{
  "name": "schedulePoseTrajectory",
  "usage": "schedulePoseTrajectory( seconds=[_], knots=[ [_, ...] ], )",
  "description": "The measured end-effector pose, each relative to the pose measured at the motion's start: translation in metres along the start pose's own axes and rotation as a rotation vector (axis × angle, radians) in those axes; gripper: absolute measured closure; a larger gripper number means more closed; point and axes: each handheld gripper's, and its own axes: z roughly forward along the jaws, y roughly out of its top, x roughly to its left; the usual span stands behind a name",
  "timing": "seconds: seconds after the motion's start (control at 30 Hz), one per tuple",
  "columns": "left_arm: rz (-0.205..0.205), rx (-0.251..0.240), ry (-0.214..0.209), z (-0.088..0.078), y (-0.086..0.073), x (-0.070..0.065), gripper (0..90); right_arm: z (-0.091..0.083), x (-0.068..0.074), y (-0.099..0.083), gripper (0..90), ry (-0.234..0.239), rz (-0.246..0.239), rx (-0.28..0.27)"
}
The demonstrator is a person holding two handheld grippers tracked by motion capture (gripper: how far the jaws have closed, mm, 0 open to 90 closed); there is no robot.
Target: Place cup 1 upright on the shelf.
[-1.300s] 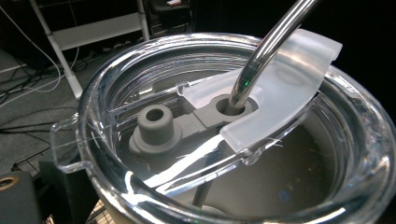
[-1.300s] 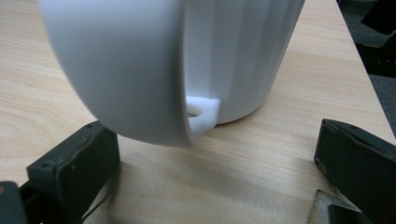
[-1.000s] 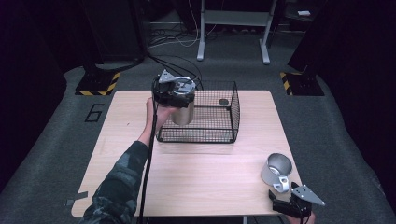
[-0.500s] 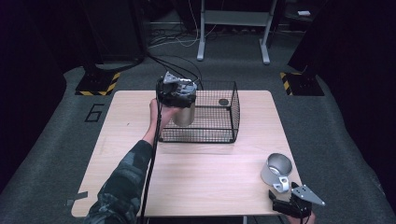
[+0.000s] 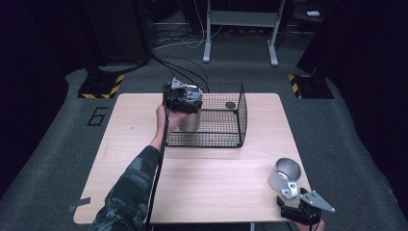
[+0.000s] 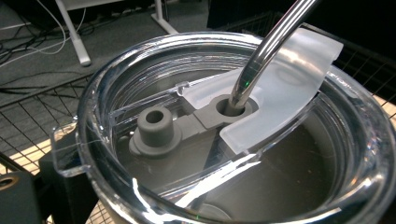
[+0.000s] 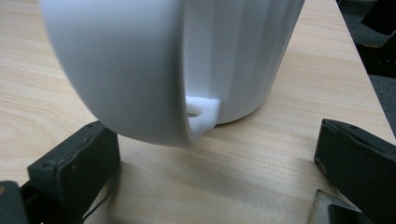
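Note:
My left gripper (image 5: 182, 96) is shut on a steel tumbler (image 5: 190, 121), holding it upright at the left, open end of a black wire basket (image 5: 226, 139). In the left gripper view the tumbler's clear lid (image 6: 154, 88) sits very close, with a metal straw (image 6: 273, 44) running through its grey stopper. A pale mug (image 5: 283, 174) stands near the table's front right corner, handle toward me. My right gripper (image 5: 299, 208) is open just in front of it. The mug's handle (image 7: 140, 93) sits between the two spread jaws without touching them.
A small dark round object (image 5: 230, 105) lies in the basket's far right part. The wooden table (image 5: 211, 192) is bare between basket and mug. The right gripper sits at the table's front edge. Dark floor, cables and desk legs lie beyond.
The left gripper and tumbler have shifted slightly right and down at the basket's open end. The right gripper and mug have not moved.

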Motion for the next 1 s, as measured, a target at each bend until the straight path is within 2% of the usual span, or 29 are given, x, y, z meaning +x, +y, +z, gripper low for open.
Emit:
schedulePoseTrajectory(
  seconds=[0.03, 0.47, 0.67, 1.0],
  knots=[
    [-0.011, -0.004, 0.002, 0.002, -0.002, 0.001, 3.8, 0.0, 0.0, 0.0, 0.0, 0.001, -0.002, 0.001],
    [-0.032, 0.022, 0.018, 0.011, -0.012, 0.001, 3.8, 0.0, 0.0, 0.0, 0.0, 0.001, -0.002, -0.001],
    [-0.066, 0.024, 0.027, 0.017, -0.019, 0.004, 3.8, 0.0, 0.0, 0.0, 0.0, 0.002, -0.003, -0.001],
    [-0.066, 0.034, 0.043, 0.022, -0.025, 0.003, 3.8, 0.0, 0.0, 0.0, 0.0, 0.002, -0.003, -0.001]
  ],
)
